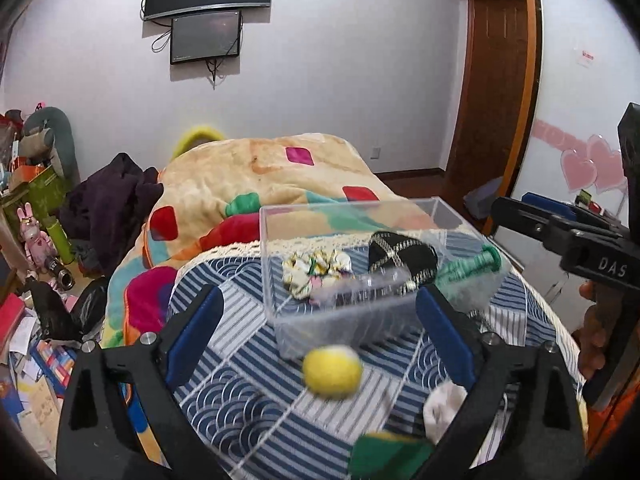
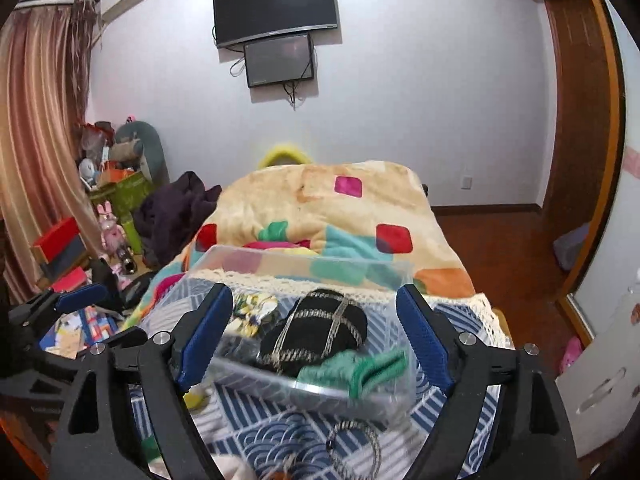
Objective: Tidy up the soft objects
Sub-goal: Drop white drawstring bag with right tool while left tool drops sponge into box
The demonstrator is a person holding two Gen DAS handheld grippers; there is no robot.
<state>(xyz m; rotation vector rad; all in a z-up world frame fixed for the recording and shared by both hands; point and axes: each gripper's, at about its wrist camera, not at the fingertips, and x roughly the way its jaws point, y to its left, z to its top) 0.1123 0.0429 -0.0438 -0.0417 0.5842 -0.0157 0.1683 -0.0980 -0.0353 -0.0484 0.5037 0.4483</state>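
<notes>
Bedroom, patterned tabletop | clear bin (image 1: 344, 312) collects soft items | yellow ball (image 1: 333, 369) waits outside | your left gripper (image 1: 316, 336) and right gripper (image 2: 314, 336) both spread, empty.

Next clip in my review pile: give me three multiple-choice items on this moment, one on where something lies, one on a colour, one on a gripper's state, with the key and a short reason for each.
1. Where is the black pouch with pale stripes?
A. Inside the clear box
B. On the floor
C. Between the left gripper's fingers

2. What colour is the ball on the cloth in front of the box?
A. Red
B. Yellow
C. Purple

3. How does the left gripper stand?
A. Shut on the ball
B. Shut on the box rim
C. Open, holding nothing

Key:
1 A: the black pouch lies within the walls of the clear box, beside a green item.
2 B: the ball is yellow, on the blue patterned cloth outside the box.
3 C: the left gripper has its blue fingers spread wide, with the ball lying free between them.
</notes>
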